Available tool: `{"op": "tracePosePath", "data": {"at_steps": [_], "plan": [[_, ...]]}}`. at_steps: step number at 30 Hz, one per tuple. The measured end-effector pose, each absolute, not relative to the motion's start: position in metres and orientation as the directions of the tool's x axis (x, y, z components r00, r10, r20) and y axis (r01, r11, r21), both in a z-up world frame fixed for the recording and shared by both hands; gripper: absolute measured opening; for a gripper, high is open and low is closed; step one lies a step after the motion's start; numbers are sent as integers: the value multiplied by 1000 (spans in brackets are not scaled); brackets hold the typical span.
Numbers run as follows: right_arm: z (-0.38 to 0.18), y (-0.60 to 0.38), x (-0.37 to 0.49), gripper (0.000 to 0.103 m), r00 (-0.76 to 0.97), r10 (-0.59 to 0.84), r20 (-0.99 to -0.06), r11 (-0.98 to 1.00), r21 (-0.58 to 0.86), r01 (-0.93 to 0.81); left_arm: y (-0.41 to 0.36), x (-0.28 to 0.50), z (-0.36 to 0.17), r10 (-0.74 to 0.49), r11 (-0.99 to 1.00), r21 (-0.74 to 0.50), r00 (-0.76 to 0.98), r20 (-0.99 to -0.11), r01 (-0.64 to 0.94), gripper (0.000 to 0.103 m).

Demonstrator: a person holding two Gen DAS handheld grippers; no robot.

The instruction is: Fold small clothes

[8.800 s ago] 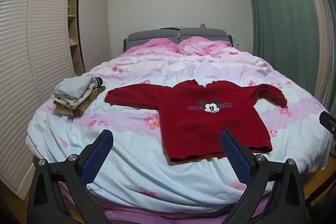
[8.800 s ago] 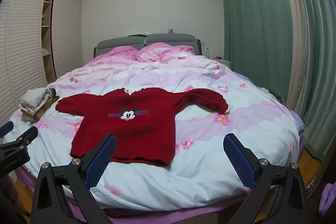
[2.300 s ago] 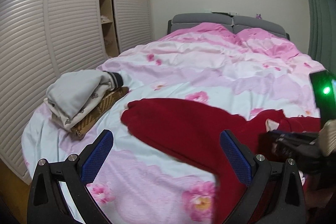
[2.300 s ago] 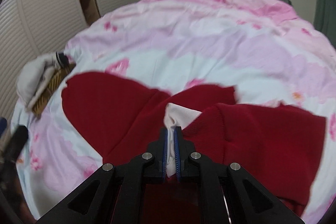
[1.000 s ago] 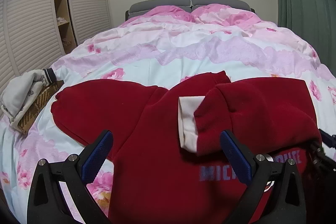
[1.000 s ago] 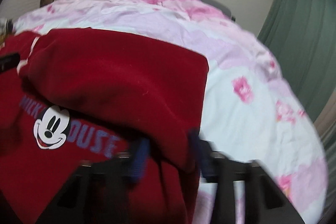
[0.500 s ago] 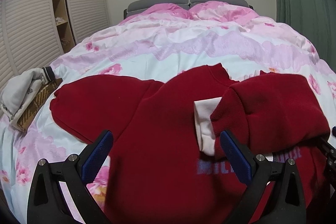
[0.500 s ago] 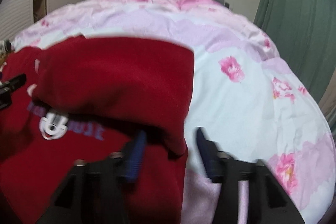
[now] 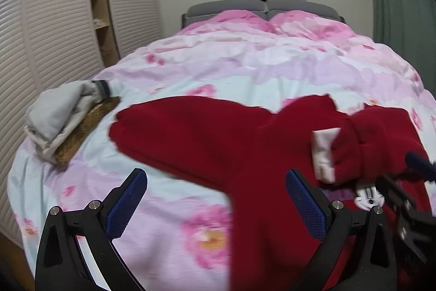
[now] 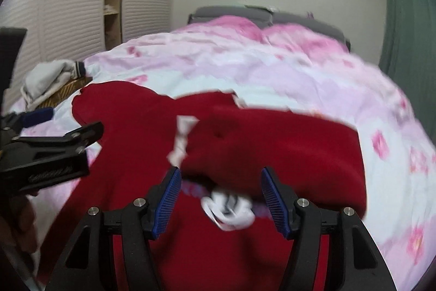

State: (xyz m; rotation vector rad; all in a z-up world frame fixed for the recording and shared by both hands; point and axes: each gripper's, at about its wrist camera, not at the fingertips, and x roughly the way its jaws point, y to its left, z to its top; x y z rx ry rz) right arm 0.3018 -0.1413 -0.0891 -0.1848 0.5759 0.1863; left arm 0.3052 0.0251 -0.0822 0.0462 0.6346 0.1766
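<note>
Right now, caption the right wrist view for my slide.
Open right gripper above a red sweater, one sleeve folded across its chest, on a floral bed.

Red fleece sweater (image 9: 218,132) flat on bed (image 9: 245,67), front up, neck toward headboard. One sleeve (image 9: 169,124) spread sideways toward folded pile, cuff end near it. Other sleeve (image 10: 272,138) folded across chest, white cuff lining (image 10: 182,138) turned out near middle. White cartoon mouse face print (image 10: 229,209) partly showing under folded sleeve's edge.
</note>
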Motion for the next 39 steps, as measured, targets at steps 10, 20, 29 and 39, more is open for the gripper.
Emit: {"op": "tracePosePath", "data": {"at_steps": [10, 20, 29, 39], "plan": [[-127, -80, 381, 68, 721, -65, -690, 952, -259, -161, 82, 300, -82, 202, 974, 38, 773, -601, -225, 103], [-101, -113, 373, 21, 739, 48, -672, 997, -13, -76, 97, 298, -82, 185, 971, -10, 775, -604, -239, 103], [-128, -86, 403, 38, 646, 94, -758, 991, 12, -130, 98, 296, -80, 186, 971, -8, 775, -604, -238, 103], [-84, -70, 361, 60, 759, 136, -637, 980, -23, -196, 114, 287, -73, 203, 968, -2, 781, -590, -253, 103]]}}
